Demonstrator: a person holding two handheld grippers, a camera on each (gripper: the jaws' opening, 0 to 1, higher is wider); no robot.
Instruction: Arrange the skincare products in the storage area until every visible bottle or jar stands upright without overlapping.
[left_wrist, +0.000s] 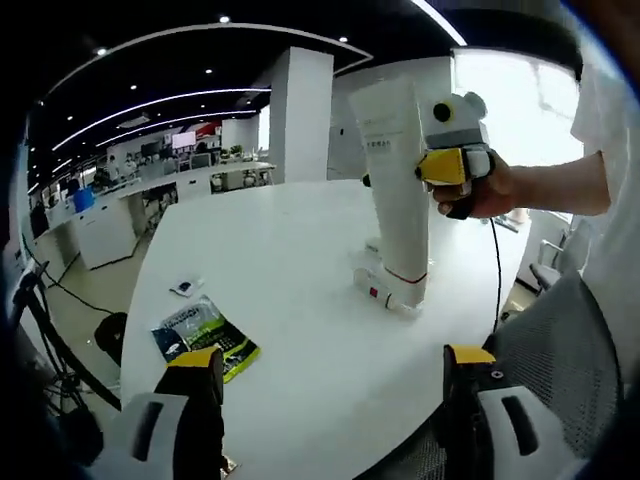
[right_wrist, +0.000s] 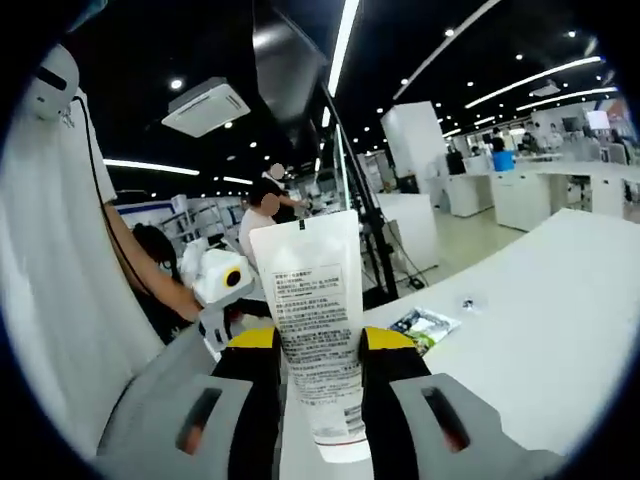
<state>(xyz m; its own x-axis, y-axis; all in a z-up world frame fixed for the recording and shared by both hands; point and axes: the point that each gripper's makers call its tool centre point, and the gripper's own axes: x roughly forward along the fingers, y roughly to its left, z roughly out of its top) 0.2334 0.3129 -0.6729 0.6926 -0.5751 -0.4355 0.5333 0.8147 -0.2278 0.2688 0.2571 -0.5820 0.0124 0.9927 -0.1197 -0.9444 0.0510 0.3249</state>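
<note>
A tall white tube stands cap-down over the white table, slightly tilted. My right gripper, with a person's hand on it, is shut on the tube's upper part from the right. In the right gripper view the same tube, printed with text, is pinched between the yellow-tipped jaws of the right gripper. A low white item with a red mark lies on the table by the tube's cap. My left gripper hangs open near the table's front edge, with nothing between its jaws. That left gripper also appears behind the tube.
A green and blue sachet lies flat at the table's near left, sachet also seen on the right. A small dark item lies beyond it. A grey mesh chair stands at the table's right edge. A tripod stands left.
</note>
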